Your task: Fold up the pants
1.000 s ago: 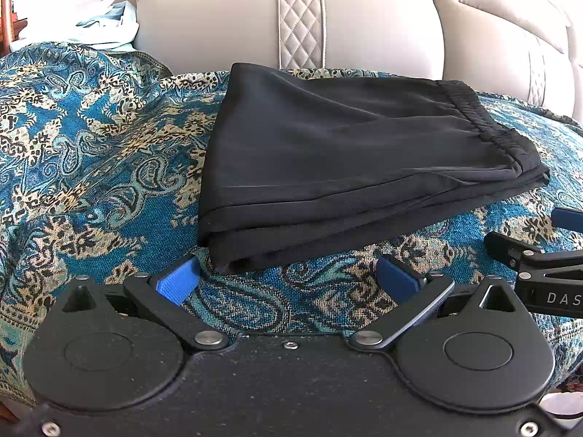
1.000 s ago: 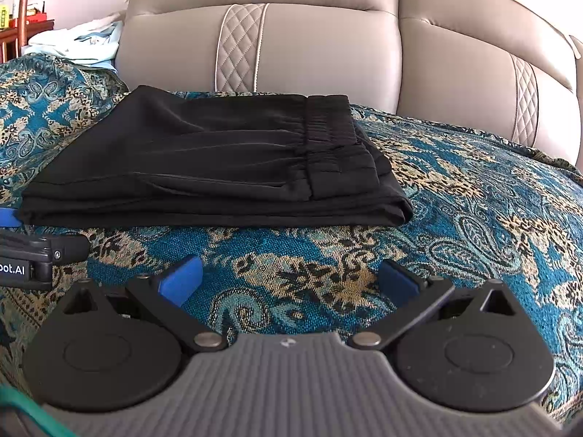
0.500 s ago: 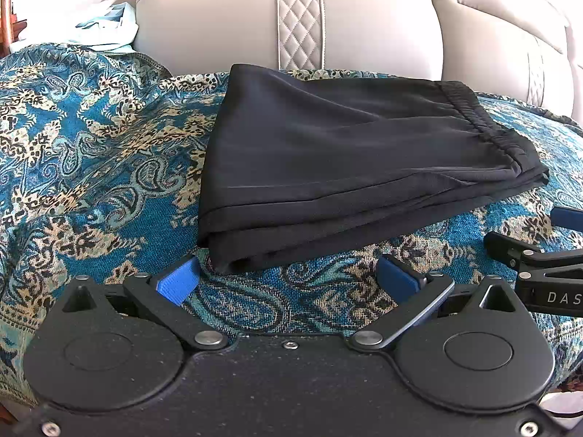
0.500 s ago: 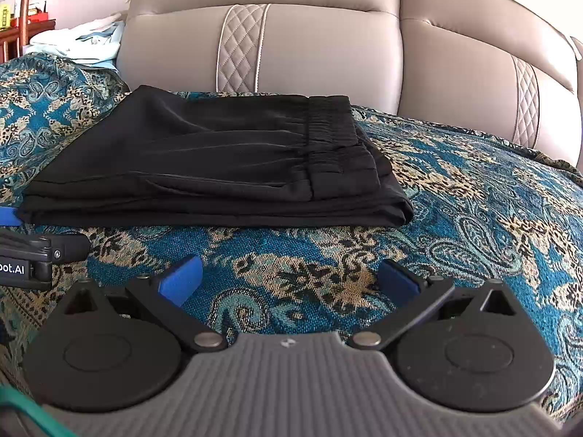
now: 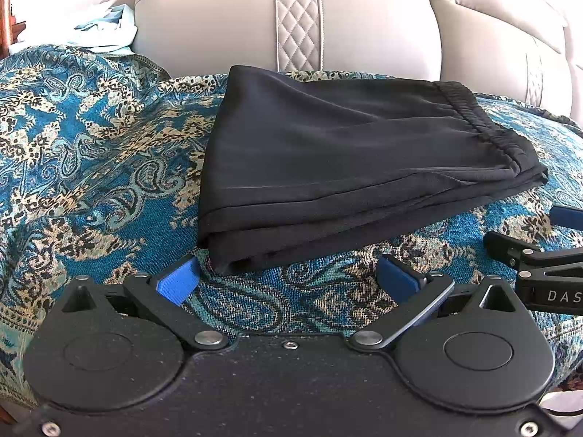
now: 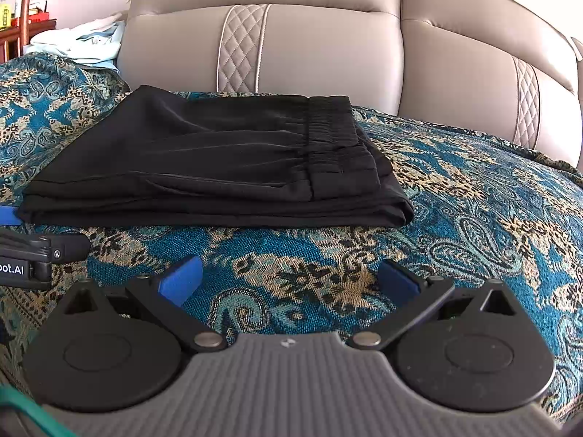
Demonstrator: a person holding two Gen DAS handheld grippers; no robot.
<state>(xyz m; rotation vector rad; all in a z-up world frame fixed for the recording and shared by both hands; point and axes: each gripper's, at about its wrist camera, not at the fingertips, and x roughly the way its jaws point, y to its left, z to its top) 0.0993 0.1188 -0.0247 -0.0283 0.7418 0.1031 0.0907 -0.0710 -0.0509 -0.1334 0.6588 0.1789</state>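
Black pants (image 5: pixel 346 167) lie folded into a flat rectangular stack on the blue paisley cover (image 5: pixel 91 153), elastic waistband on the right side. In the right wrist view the same pants (image 6: pixel 218 167) fill the middle left. My left gripper (image 5: pixel 288 278) is open just in front of the stack's near left corner, nothing between its blue pads. My right gripper (image 6: pixel 289 278) is open too, a short way in front of the stack's near edge, holding nothing. Each gripper's side shows in the other's view: the right gripper (image 5: pixel 539 266) and the left gripper (image 6: pixel 32 251).
A beige leather sofa back (image 6: pixel 309 47) rises behind the pants. Light blue and white cloth (image 5: pixel 105 29) is piled at the far left. A wooden shelf with small items (image 6: pixel 22 25) stands beyond it. Patterned cover (image 6: pixel 473 211) stretches to the right of the pants.
Both grippers have barely shifted; the pants sit slightly lower in the right wrist view. The pants have not moved and both grippers stay open.
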